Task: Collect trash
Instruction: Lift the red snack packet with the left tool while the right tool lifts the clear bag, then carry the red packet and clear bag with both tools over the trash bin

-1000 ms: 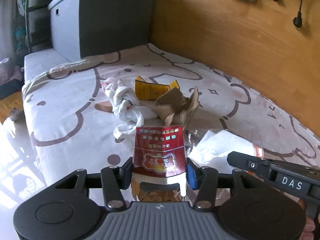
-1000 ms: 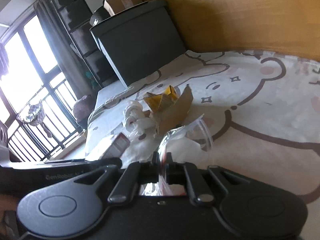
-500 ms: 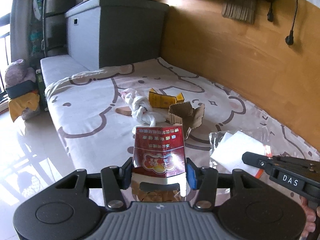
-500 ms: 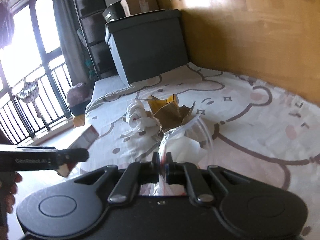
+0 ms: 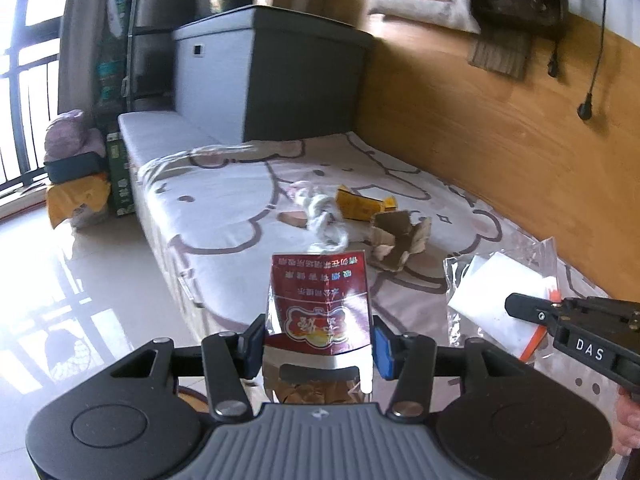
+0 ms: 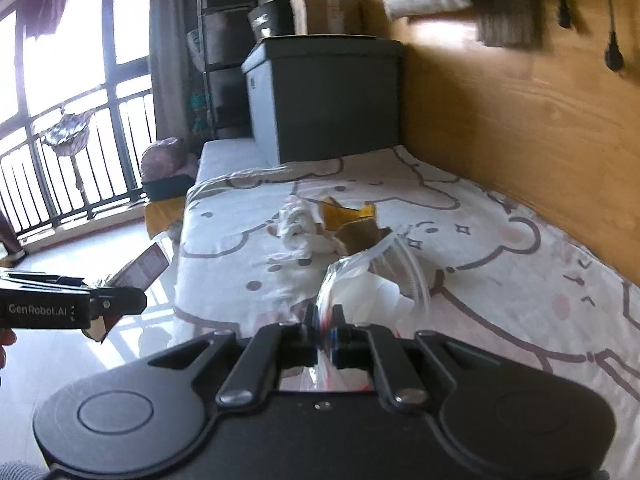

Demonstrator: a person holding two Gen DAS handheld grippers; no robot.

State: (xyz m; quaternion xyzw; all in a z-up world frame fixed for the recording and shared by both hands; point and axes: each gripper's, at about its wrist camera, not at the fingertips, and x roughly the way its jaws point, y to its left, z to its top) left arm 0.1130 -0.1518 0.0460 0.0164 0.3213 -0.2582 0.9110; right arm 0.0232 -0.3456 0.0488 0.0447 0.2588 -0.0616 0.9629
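Note:
My left gripper (image 5: 318,344) is shut on a red cigarette pack (image 5: 318,296) and holds it up beyond the bed's near edge; it shows from the side in the right wrist view (image 6: 140,270). My right gripper (image 6: 325,334) is shut on a clear plastic bag (image 6: 372,280) with white paper inside, which also shows in the left wrist view (image 5: 500,296). On the bed (image 5: 224,216) lie a crumpled white tissue (image 5: 324,220), a yellow box (image 5: 360,208), torn brown cardboard (image 5: 396,236) and a small brown scrap (image 5: 294,218).
A grey storage box (image 5: 276,76) stands at the bed's far end. A wooden wall panel (image 5: 500,128) runs along the right. Dark shelves (image 5: 148,40), a green box (image 5: 118,176) and yellow bags (image 5: 76,200) stand on the glossy floor left of the bed.
Both grippers have lifted and pulled back from the bed with their loads. The trash pile now looks farther away and the floor has come into view.

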